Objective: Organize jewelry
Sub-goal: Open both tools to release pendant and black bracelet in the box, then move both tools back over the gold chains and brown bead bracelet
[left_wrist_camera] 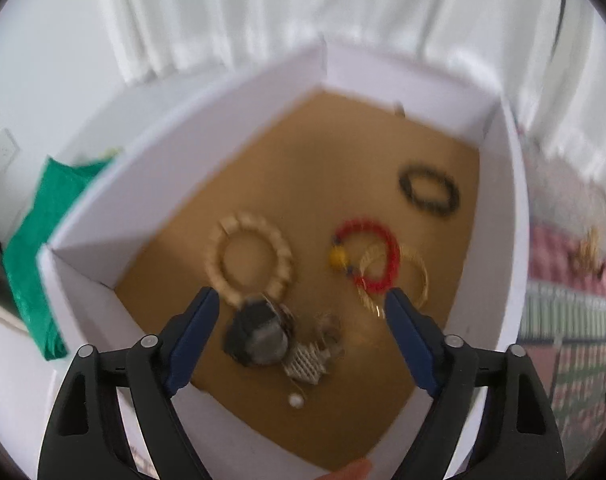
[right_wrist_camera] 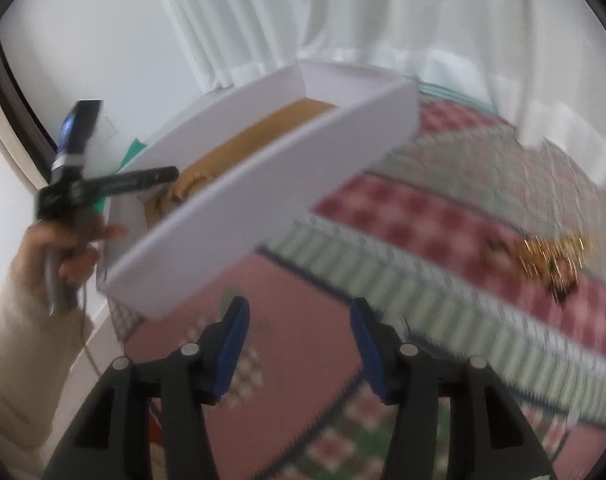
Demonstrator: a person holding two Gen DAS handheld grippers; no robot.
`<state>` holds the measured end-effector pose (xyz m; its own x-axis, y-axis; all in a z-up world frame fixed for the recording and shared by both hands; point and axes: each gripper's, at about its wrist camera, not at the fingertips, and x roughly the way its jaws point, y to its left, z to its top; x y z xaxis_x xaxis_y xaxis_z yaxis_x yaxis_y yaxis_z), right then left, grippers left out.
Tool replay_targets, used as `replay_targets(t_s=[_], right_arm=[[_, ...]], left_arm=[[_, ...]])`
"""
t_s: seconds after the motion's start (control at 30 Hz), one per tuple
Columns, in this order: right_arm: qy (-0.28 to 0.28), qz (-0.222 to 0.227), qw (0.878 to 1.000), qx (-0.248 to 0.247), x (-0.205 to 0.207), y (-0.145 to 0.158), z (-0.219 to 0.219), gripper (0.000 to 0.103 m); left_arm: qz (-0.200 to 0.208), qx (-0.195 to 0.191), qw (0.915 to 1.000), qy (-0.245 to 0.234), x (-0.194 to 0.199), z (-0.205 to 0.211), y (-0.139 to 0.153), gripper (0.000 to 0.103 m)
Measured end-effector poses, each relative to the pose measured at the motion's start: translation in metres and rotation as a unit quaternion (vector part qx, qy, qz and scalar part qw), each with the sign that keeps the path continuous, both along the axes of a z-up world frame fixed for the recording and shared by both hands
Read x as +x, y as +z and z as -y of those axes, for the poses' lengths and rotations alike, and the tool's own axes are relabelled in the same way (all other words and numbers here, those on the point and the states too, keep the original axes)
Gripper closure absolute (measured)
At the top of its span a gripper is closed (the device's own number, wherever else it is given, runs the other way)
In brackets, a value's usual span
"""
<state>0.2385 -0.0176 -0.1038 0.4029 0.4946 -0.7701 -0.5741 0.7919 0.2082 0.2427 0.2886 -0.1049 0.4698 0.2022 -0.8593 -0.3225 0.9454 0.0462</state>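
A white box (left_wrist_camera: 503, 216) with a brown floor holds a cream bead bracelet (left_wrist_camera: 250, 259), a red bead bracelet (left_wrist_camera: 369, 256), a thin gold bangle (left_wrist_camera: 417, 276), a black bead bracelet (left_wrist_camera: 429, 189) and a dark jumble of jewelry (left_wrist_camera: 263, 332). My left gripper (left_wrist_camera: 301, 300) is open and empty above the jumble inside the box. My right gripper (right_wrist_camera: 299, 312) is open and empty over the patterned cloth (right_wrist_camera: 423, 216), beside the box (right_wrist_camera: 263, 184). A gold jewelry piece (right_wrist_camera: 551, 252) lies on the cloth at the right; it also shows in the left wrist view (left_wrist_camera: 587, 254).
A green cloth (left_wrist_camera: 35, 240) lies left of the box. White curtains (left_wrist_camera: 303, 8) hang behind. The left hand and its gripper (right_wrist_camera: 75, 184) show at the left of the right wrist view. A small white bead (left_wrist_camera: 295, 400) lies on the box floor.
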Motion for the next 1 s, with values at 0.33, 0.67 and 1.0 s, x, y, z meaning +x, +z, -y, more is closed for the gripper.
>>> replay_targets(t_s=[0.33,0.67,1.0], right_arm=[[-0.082,0.001,0.996,0.021,-0.034,-0.005,0.084,0.049],[-0.122,0.004,0.992,0.033,-0.069,-0.017,0.118,0.049],[-0.203,0.019,0.979,-0.007,-0.097,-0.017,0.164,0.024]], left_arm=[[-0.017,0.100,0.9934,-0.054,-0.015,0.048,0.000,0.021],[0.011,0.086,0.9944,-0.060,-0.047,0.064,0.014,0.017],[0.129,0.061,0.9876,-0.065,-0.090,0.124,0.080,0.002]])
